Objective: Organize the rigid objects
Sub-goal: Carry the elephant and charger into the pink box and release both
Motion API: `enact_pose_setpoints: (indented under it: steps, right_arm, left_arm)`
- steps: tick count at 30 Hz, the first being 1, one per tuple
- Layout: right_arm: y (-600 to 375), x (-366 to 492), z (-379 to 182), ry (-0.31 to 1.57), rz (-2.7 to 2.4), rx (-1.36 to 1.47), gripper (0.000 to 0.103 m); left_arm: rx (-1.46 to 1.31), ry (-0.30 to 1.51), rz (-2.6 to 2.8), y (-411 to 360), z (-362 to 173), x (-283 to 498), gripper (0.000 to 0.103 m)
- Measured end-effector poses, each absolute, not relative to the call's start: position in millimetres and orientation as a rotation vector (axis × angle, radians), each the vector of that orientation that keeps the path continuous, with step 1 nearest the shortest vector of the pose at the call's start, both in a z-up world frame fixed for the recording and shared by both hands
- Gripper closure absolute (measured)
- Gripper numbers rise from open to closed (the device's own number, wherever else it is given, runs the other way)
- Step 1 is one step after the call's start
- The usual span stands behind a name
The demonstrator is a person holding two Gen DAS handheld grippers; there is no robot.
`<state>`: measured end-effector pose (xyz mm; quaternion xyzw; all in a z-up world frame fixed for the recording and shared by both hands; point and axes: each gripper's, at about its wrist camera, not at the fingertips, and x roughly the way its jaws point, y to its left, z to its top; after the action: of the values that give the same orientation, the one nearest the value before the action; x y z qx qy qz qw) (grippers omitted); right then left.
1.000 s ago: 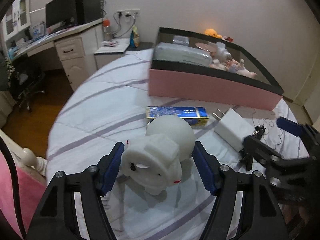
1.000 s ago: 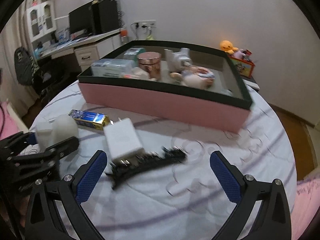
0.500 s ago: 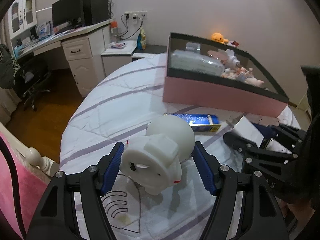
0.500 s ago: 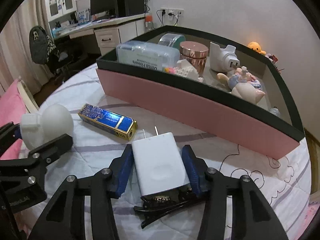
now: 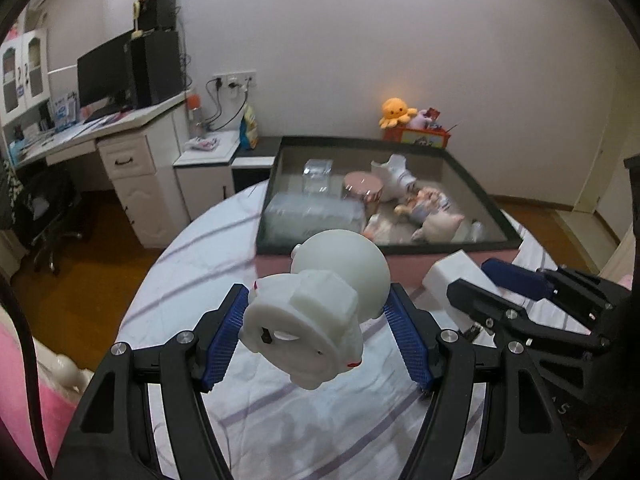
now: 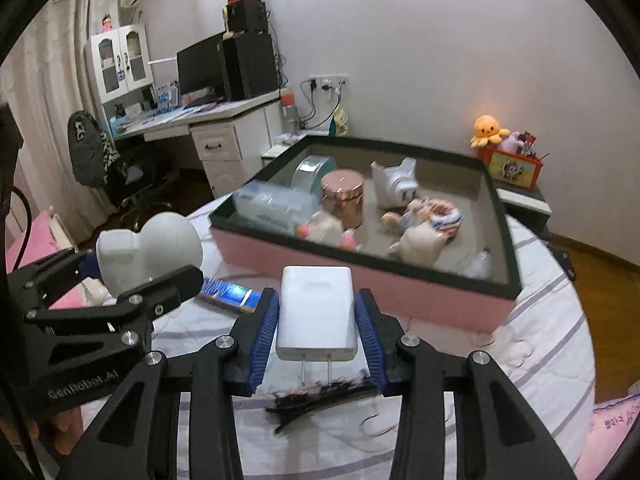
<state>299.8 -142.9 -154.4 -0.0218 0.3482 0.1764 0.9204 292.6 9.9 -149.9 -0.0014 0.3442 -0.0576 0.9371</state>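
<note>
1. Two items are lifted clear of the bed (image 6: 540, 320) at once: a white round figurine (image 5: 320, 300) is pinched between the pads of the left claw (image 5: 316, 332), and a white charger block (image 6: 316, 312) sits between the pads of the right claw (image 6: 316, 336), whose jaws are closing on it.
2. Both loads hang just short of the near pink wall of the storage box (image 6: 360, 292), which lies at 12 o'clock from each claw; neither is over its rim yet.
3. Already in the box: a clear case (image 6: 272, 208), a rose-gold tin (image 6: 344, 196), a white plug-like piece (image 6: 394, 184) and several small figures (image 6: 420, 224). The right end of the floor looks bare.
4. Left on the bed: a blue-and-gold flat pack (image 6: 228, 294) at 10 o'clock from the right claw, and a black hair clip (image 6: 316, 400) under the charger prongs.
5. Progress is judged roughly past halfway: two drops pending, two pickups after.
6. In the way: the claws are close side by side, the left one at 9 o'clock in the right view, so contact between them is a risk. The box wall must be cleared, and the crowded left half avoided.
</note>
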Motion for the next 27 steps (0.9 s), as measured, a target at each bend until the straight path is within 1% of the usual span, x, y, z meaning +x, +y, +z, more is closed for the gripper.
enact_pose_setpoints:
  steps: [7,11,12,13,15,17,19,23,25,27]
  right_arm:
    - [-166,322,-137,0.672,0.341,-0.018,0.062]
    - [-178,352,-124,0.65,0.31,-0.022,0.062]
    - [-183,368,-123,0.66,0.302,-0.015,0.062]
    - [-187,380,-122,0.664,0.294,-0.01,0.062]
    - [-193,407,-124,0.682,0.264,-0.016,0.062]
    - [-199,428,-128,0.698,0.254,-0.002,0.062]
    - [-201,450,-134,0.721,0.241,-0.001,0.062]
    - [-203,488,-157,0.795,0.217,-0.001,0.062]
    - [-206,498,-167,0.829,0.203,0.011,0.062]
    - [-209,498,-166,0.826,0.198,0.032,0.06]
  left_arm:
    - [0.067,0.668,-0.171,-19,-126,339,0.033]
    - [0.067,0.695,-0.242,-33,-118,388,0.035]
    - [0.063,0.707,-0.258,-36,-118,403,0.038]
    - [0.062,0.713,-0.272,-39,-118,417,0.045]
    - [0.071,0.742,-0.282,-48,-120,444,0.05]
    - [0.075,0.767,-0.294,-57,-127,471,0.049]
    - [0.107,0.803,-0.283,-68,-139,493,0.055]
    - [0.122,0.85,-0.266,-76,-160,515,0.055]
    - [0.12,0.859,-0.263,-76,-165,518,0.045]
    - [0.134,0.846,-0.218,-73,-164,516,0.039]
